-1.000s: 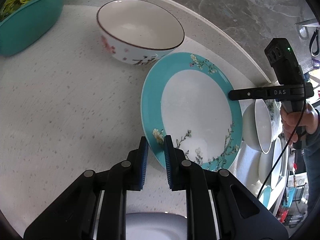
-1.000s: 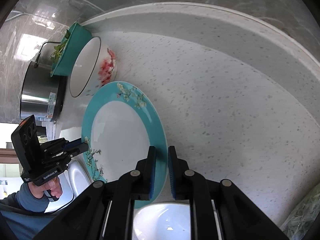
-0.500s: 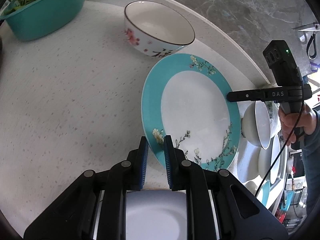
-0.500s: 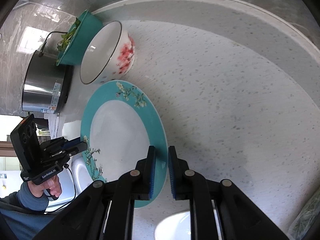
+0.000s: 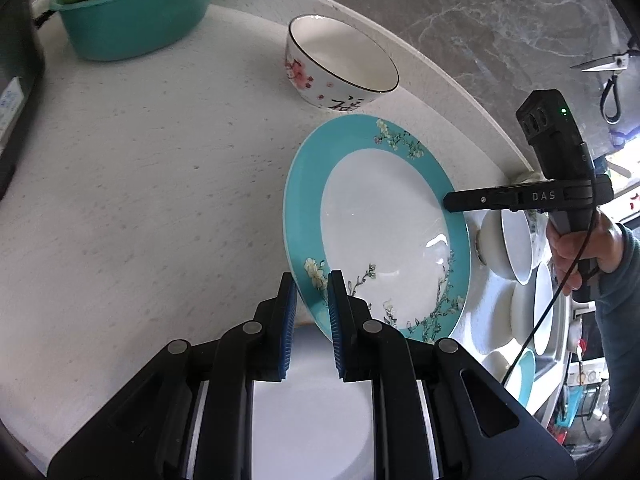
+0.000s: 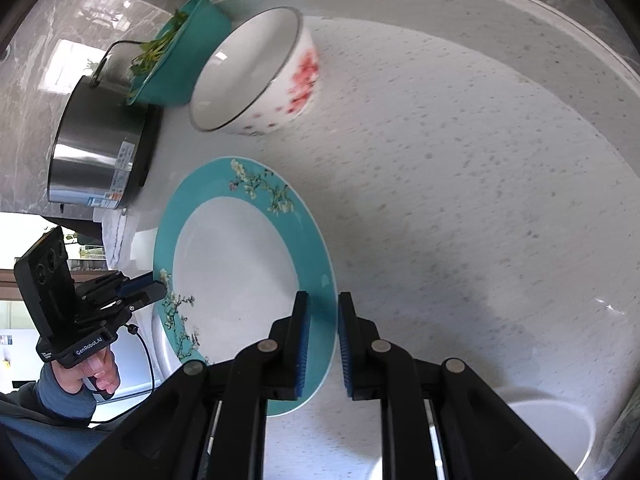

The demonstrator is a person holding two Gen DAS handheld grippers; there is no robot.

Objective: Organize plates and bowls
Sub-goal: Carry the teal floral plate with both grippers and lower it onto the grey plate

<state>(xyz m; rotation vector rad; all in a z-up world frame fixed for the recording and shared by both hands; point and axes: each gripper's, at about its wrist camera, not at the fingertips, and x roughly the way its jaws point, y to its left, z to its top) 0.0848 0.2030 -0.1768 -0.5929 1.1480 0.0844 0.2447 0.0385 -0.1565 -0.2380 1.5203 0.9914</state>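
A teal-rimmed white plate (image 5: 384, 232) with blossom sprigs is held up off the speckled counter between both grippers. My left gripper (image 5: 312, 308) is shut on its near rim. My right gripper (image 6: 323, 336) is shut on the opposite rim of the plate (image 6: 236, 272); it also shows in the left wrist view (image 5: 450, 202). A white bowl with red flowers (image 5: 340, 64) stands on the counter beyond the plate, and shows in the right wrist view (image 6: 256, 72). A white dish (image 5: 312, 404) lies under my left gripper.
A teal basin of greens (image 5: 136, 12) stands at the back left. A steel pot (image 6: 96, 148) sits beside it. White bowls and plates stand in a rack (image 5: 520, 248) to the right. Another white bowl (image 6: 548, 432) lies by my right gripper. A marble wall rises behind the counter.
Both grippers have drawn back from the flowered bowl with the plate, and the plate has lifted. The flowered bowl and the basin now look farther off.
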